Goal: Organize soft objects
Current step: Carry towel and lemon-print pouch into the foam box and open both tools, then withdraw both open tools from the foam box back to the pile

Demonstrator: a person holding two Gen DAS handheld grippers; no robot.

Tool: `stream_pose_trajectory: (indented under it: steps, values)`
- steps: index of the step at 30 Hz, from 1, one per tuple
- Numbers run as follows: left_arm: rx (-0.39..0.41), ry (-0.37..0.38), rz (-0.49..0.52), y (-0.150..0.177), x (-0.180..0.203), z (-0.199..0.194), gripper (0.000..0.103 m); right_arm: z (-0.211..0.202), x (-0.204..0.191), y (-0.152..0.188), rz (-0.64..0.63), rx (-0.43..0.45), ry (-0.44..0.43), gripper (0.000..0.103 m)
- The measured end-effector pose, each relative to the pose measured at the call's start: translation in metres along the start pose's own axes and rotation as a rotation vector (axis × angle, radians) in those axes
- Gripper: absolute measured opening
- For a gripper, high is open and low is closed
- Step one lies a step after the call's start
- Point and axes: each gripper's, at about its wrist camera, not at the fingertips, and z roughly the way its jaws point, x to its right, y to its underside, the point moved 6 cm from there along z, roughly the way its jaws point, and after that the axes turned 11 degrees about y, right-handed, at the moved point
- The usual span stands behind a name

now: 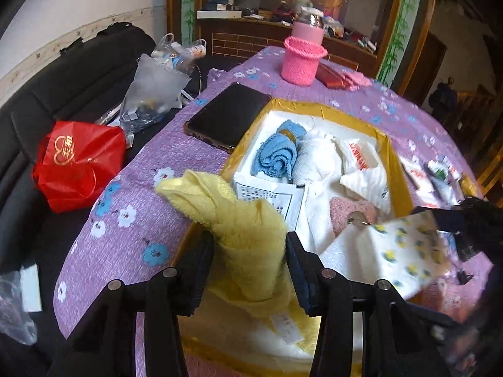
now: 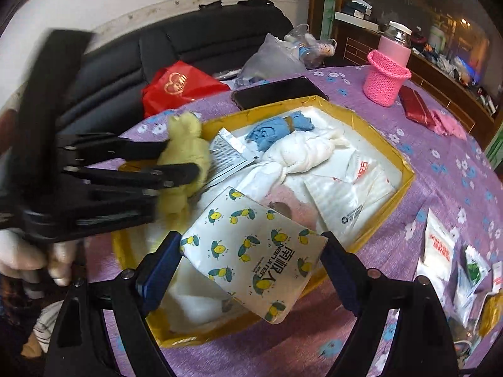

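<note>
Yellow towel (image 1: 248,235) is hanging in the left claw (image 1: 250,251) over the box (image 2: 405,169); the right claw (image 2: 251,251) is gripping a tissue pack (image 2: 251,248) there. Packets (image 2: 438,245) are waiting near the bench's right edge.

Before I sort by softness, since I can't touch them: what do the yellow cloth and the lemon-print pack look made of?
Yellow cloth: fluffy terry or fleece, judging by its matte, fuzzy nap and limp folds. Lemon-print pack: apparently thin plastic film, smooth with slight sheen and creases; contents hidden.
</note>
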Motion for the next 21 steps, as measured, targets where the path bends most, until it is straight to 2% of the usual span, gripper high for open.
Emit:
stream_pose_trajectory:
  steps: [5, 13, 17, 21]
  values:
    - [0.077, 0.081, -0.053, -0.003, -0.004, -0.025, 0.059, 0.012, -0.005, -0.004, -0.021, 0.0, 0.041, 0.091]
    - [0.205, 0.205, -0.162, -0.005, -0.012, -0.056, 0.062, 0.0, 0.0, -0.007, 0.019, 0.034, -0.017, 0.091]
    - [0.255, 0.209, -0.208, -0.003, -0.016, -0.07, 0.062, -0.019, 0.015, -0.007, 0.09, 0.07, -0.067, 0.091]
    - [0.285, 0.203, -0.234, 0.001, -0.014, -0.082, 0.062, -0.051, 0.047, 0.0, 0.196, 0.138, -0.091, 0.091]
